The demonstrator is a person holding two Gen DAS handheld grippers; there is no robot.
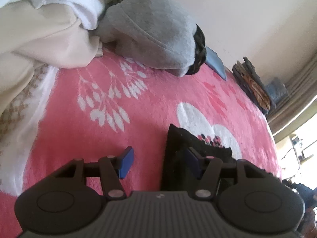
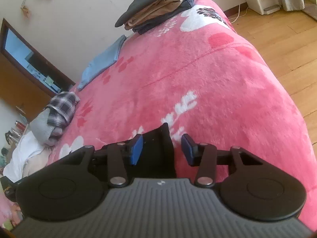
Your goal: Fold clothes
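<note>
pink fleece blanket (image 1: 154, 99) covers the bed, giving a broad soft surface for folding; a black garment (image 1: 178, 154) lies on it under both tools; the left gripper (image 1: 160, 160) has its jaws spread wide, the cloth lying against the right-hand pad and reaching partway into the gap, nothing pinched; the right gripper (image 2: 161, 148) is likewise released, a dark corner of the same black garment (image 2: 158, 148) sitting between its jaws and beneath the left pad; this looks like positioning on two edges so a fold can be lifted evenly; the cloth appears small, matte, dark, with an uneven peaked edge ahead of the left jaws; far ahead of the right jaws a folded stack (image 2: 154, 10) waits near the wall, an unsorted pile (image 1: 79, 19) well ahead of the left jaws.
</note>
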